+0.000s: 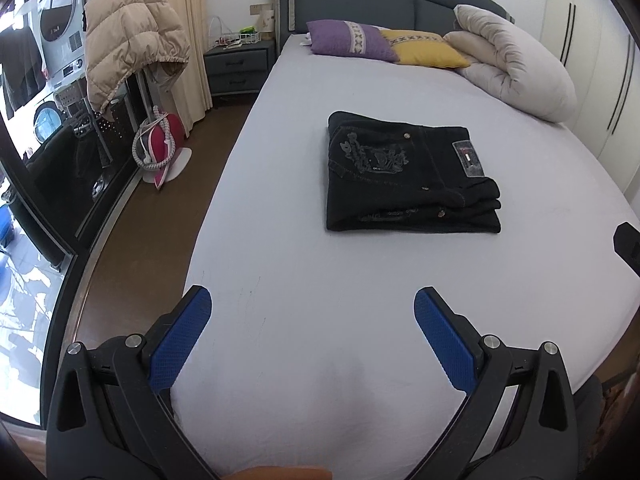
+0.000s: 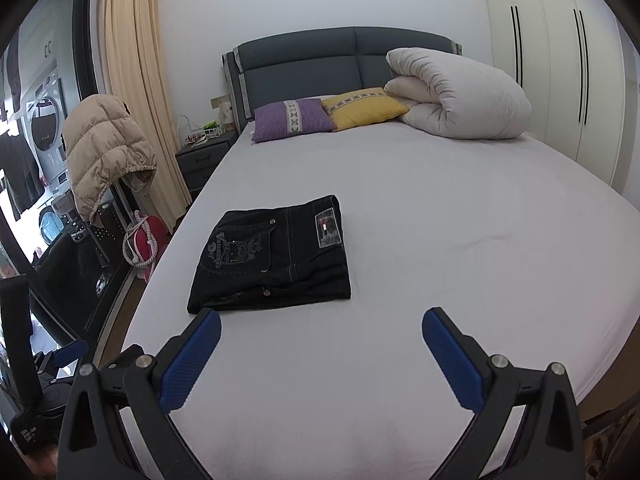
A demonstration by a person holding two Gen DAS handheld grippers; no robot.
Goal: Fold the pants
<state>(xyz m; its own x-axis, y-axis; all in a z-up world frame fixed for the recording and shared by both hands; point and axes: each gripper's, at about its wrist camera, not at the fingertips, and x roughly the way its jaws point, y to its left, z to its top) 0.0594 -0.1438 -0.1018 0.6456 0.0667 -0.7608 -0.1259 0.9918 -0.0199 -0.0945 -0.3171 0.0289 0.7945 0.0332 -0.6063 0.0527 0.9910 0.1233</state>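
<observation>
Black denim pants [image 1: 412, 172] lie folded mid-frame on the bed [image 1: 304, 280], left tongs [image 1: 312, 312] and right tongs [image 2: 321, 334] both wide open and empty, so a careless brush could undo the stacked layers

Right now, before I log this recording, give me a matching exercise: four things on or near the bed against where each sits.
Things:
1. black pants
2. purple pillow
3. rolled duvet
4. beige puffer jacket

Places:
A. draped over something beside the bed
B. by the headboard, next to the yellow pillow
C. folded, mid-mattress
D. bed corner near the wardrobe

Pairs: 1-C, 2-B, 3-D, 4-A
</observation>
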